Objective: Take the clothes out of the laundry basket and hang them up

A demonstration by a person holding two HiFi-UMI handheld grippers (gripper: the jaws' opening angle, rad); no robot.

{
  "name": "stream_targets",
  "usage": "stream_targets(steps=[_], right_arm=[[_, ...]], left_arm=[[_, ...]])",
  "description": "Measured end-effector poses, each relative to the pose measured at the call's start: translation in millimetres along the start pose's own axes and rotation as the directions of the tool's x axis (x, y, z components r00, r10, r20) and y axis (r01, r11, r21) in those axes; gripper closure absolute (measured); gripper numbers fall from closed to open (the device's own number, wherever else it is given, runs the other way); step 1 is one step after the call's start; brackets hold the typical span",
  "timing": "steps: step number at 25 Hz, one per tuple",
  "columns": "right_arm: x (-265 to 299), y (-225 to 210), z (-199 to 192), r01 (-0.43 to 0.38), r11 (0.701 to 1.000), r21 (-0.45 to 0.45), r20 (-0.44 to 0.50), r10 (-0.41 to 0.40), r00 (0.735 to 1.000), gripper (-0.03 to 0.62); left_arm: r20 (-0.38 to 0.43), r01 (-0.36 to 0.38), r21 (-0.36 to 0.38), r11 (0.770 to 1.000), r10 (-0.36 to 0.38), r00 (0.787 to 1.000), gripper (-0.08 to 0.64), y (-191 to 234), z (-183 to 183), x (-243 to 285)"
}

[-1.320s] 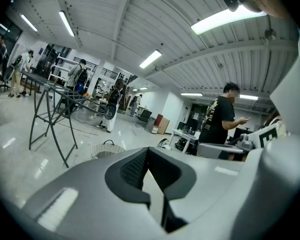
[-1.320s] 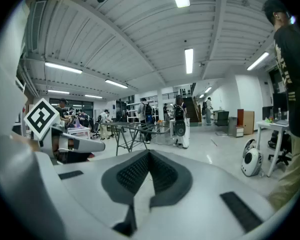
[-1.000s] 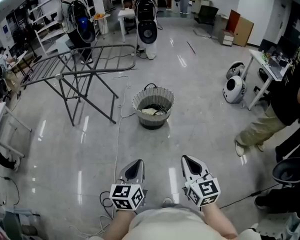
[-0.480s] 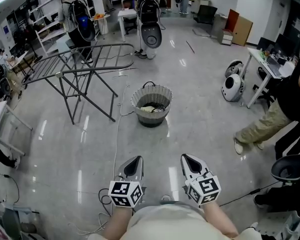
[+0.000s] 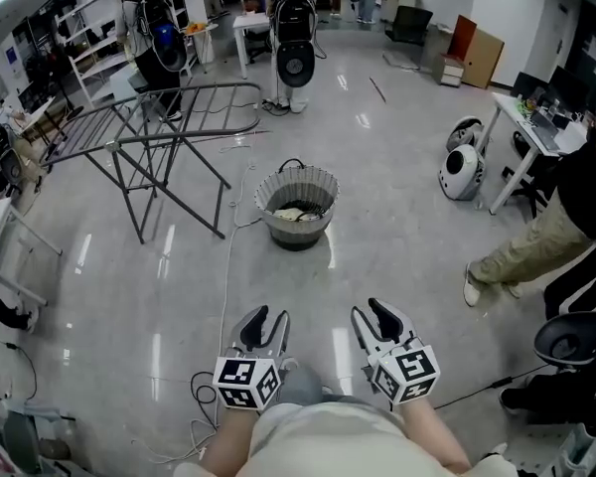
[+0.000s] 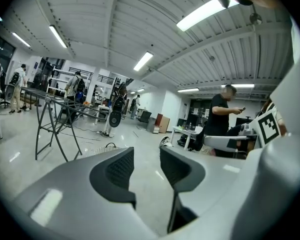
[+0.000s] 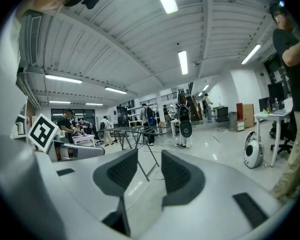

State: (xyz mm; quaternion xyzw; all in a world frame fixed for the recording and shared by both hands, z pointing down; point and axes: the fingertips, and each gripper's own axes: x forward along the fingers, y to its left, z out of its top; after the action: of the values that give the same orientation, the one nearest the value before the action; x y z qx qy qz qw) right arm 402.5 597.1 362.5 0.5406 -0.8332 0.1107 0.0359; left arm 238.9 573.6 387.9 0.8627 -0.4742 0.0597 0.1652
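Only black-and-white square markers show on the cubes of the left gripper (image 5: pixel 266 321) and right gripper (image 5: pixel 372 314). Both point forward, side by side, near the person's body. Their jaws have just been opening, nothing between them. The laundry basket (image 5: pixel 269 210) stands well ahead on the floor; the clothes (image 5: pixel 296 214) inside are hard to make out.

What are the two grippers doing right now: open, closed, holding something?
Left gripper: open; jaws have just been opening, nothing between them.
Right gripper: open; jaws have just been opening, nothing between them.
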Motion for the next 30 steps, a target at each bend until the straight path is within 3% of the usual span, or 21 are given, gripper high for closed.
stream_targets(steps=[3, 10, 19, 30], right_arm=[[8, -3, 0, -0.025, 1.0, 0.015, -0.001, 0.025, 1.0, 0.36], [45, -19, 1, -0.076, 0.996, 0.046, -0.002, 0.077, 0.997, 0.243], [130, -61, 9, -0.069, 0.996, 0.05, -0.009, 0.07, 0.998, 0.227], [290, -107, 52, -0.073, 0.997, 0.029, -0.046, 0.075, 0.996, 0.227]], left_arm=[[-0.002, 0.007, -0.014, 1.0, -0.007, 1.0, 0.354, 1, 1, 8], [-0.031, 0.009, 0.004, 1.0, -0.009, 0.999, 0.27, 12, 7, 43], [-0.051, 0.02, 0.007, 1.0, -0.019, 0.999, 0.249, 59, 23, 130], [-0.078, 0.048, 0.004, 0.999, -0.048, 0.996, 0.249, 158, 77, 253]])
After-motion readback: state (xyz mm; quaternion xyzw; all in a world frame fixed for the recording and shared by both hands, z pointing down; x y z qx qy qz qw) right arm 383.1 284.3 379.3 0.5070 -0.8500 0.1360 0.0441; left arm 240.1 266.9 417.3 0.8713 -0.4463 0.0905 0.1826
